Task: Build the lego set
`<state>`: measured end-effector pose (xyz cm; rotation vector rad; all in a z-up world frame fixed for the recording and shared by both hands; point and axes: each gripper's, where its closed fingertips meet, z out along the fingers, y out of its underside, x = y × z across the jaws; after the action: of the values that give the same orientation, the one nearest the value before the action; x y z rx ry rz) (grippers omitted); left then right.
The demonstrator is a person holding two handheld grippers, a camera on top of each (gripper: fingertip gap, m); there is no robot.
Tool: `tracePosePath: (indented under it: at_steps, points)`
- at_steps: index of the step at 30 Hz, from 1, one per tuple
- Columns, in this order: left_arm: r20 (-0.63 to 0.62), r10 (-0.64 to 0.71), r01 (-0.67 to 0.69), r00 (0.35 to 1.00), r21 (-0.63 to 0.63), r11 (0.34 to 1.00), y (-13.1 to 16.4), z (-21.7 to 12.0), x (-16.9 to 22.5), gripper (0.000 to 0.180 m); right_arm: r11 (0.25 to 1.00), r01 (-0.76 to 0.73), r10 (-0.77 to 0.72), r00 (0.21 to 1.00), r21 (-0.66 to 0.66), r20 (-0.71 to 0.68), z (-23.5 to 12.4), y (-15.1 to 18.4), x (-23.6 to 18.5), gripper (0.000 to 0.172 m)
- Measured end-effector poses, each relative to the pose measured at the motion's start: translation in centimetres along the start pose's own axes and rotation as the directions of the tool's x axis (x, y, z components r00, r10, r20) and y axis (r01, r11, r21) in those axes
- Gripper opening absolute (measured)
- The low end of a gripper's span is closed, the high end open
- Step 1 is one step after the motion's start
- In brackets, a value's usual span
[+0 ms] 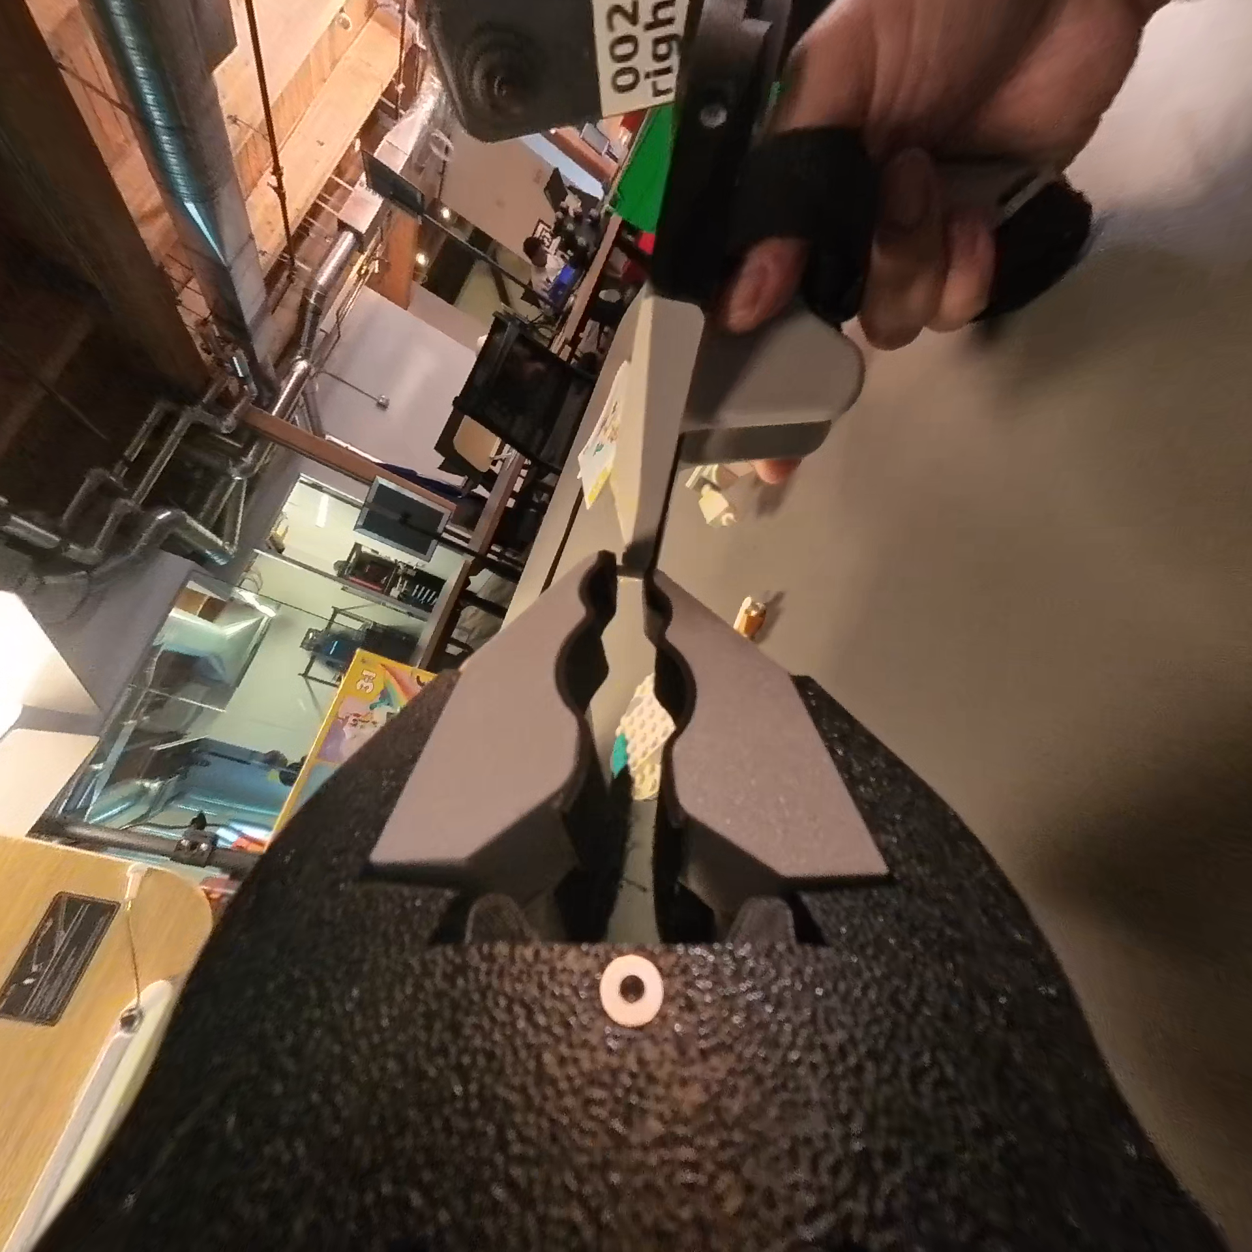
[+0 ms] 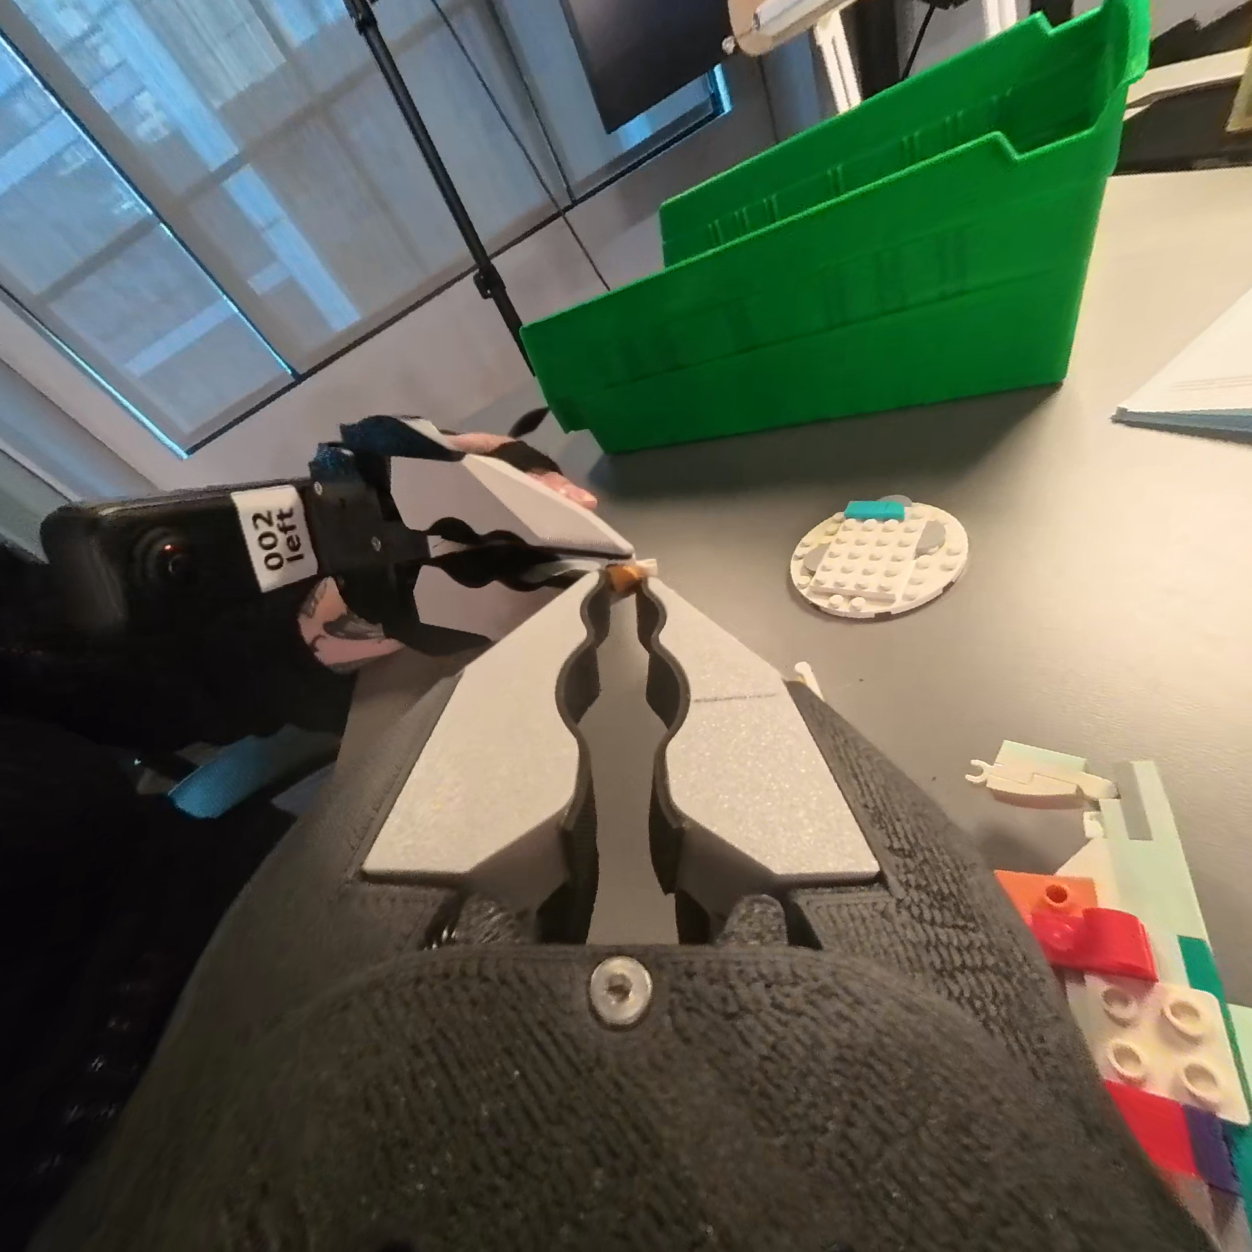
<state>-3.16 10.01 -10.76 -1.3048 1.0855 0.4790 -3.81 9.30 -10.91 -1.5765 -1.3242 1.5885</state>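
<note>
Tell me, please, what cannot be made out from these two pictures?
- Right wrist view: whether the right gripper grips the small brown piece or merely lines up with it; fingertips overlap it.
- Left wrist view: what sits between the left gripper's tips; blurred, small.
- Right wrist view: green bins' contents, hidden by walls; coloured bricks cut by right edge.

piece: small orange-brown brick (image 2: pixel 624 578) with white tip, pinched at both grippers' jaws, above the grey worktop (image 2: pixel 881 691)
</note>
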Motion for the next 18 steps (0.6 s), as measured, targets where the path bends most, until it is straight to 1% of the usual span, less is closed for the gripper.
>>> tracePosePath:
  at_steps: [4, 6, 7, 8, 9, 11, 12, 14, 16, 18]
  points:
    - [-0.013, 0.078, -0.078, 0.997, -0.024, 0.997, 0.3, 0.2, 0.5, 0.005, 0.997, 0.058, -0.060, 0.998, -0.056, -0.035, -0.1, 0.6, 0.4, 0.005]
    - [-0.020, 0.092, -0.093, 0.996, -0.022, 0.995, 0.3, 0.2, 0.7, 0.005, 0.994, 0.078, -0.081, 0.996, -0.080, -0.029, -0.2, 0.9, 0.3, 0.004]
    - [-0.005, 0.104, -0.104, 0.995, -0.041, 0.994, 0.6, 0.2, 0.4, 0.005, 0.991, 0.091, -0.094, 0.995, -0.094, -0.026, -0.3, 1.0, 0.4, 0.000]
    - [0.015, 0.133, -0.131, 0.991, -0.090, 0.987, 1.6, 0.0, -0.2, 0.004, 0.989, 0.105, -0.111, 0.993, -0.108, -0.047, -0.6, 1.1, 0.8, 0.000]
    - [0.042, 0.121, -0.116, 0.992, -0.097, 0.989, 2.2, -0.4, -1.0, 0.004, 0.986, 0.121, -0.130, 0.989, -0.115, -0.072, -1.2, 1.1, 1.4, 0.000]
    - [0.073, -0.051, 0.054, 0.996, -0.039, 0.998, 2.2, -1.3, -2.5, 0.004, 0.990, 0.116, -0.122, 0.990, -0.081, -0.070, -2.2, 0.4, 1.7, 0.000]
    - [0.082, -0.106, 0.107, 0.991, -0.013, 0.994, 2.1, -1.6, -3.0, 0.004, 0.993, 0.103, -0.106, 0.993, -0.059, -0.056, -2.5, 0.1, 1.7, 0.000]
    - [0.068, -0.136, 0.136, 0.988, 0.000, 0.991, 2.0, -1.5, -2.9, 0.004, 0.994, 0.099, -0.101, 0.993, -0.035, -0.058, -2.4, -0.1, 1.7, 0.000]
    - [0.041, -0.112, 0.111, 0.993, 0.021, 0.994, 1.1, -1.0, -2.1, 0.004, 0.993, 0.113, -0.114, 0.993, -0.021, -0.024, -1.5, -0.1, 0.8, 0.018]
    - [0.006, -0.084, 0.084, 0.996, 0.045, 0.995, 0.1, -0.6, -1.0, 0.005, 0.996, 0.086, -0.085, 0.996, -0.019, 0.016, -0.5, 0.2, -0.2, 0.028]
